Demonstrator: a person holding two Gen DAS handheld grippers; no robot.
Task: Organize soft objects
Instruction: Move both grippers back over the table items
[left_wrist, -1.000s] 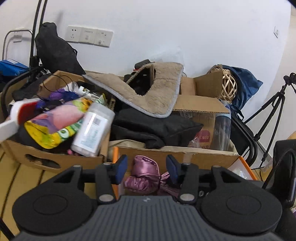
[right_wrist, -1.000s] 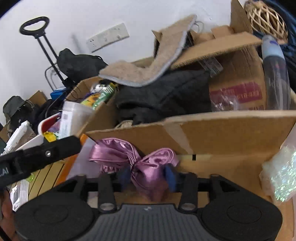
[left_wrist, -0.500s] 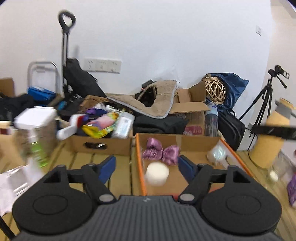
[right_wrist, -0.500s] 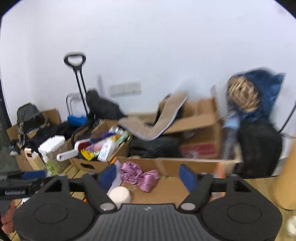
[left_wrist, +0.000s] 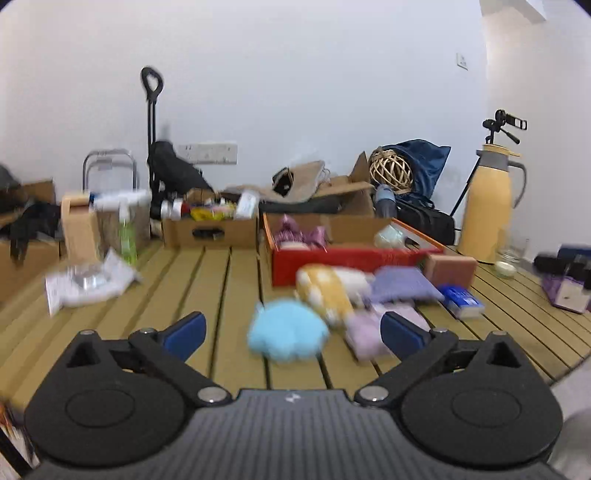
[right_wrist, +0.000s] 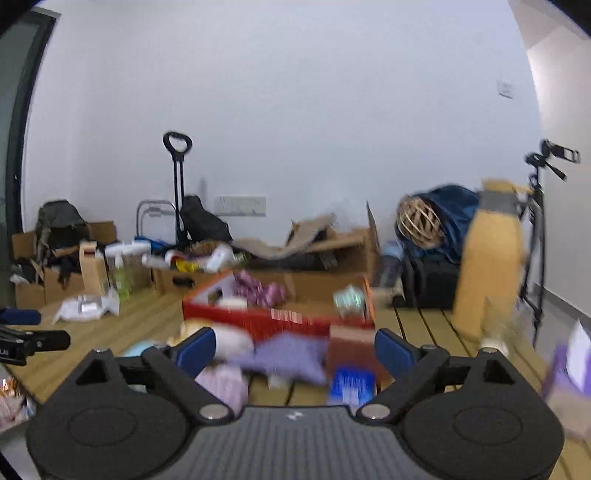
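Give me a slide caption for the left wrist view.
Open left claw above a slatted table, facing a blue fluffy ball and soft toys before a red box.

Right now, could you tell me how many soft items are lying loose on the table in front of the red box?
4, perhaps more hidden: a blue fluffy ball nearest, a yellow-and-white plush behind it, a purple cushion to the right, and a pale lilac cloth beside the ball.

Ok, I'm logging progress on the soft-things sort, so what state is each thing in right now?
left gripper: open, jaws just widened, nothing between them.
right gripper: open, jaws just widened, holding nothing.
red box: open-topped, partly filled.
pink satin scrunchie: inside the box.
blue fluffy ball: loose on the table.
yellow plush: lying on the table.
purple cushion: lying on the table, outside the box.
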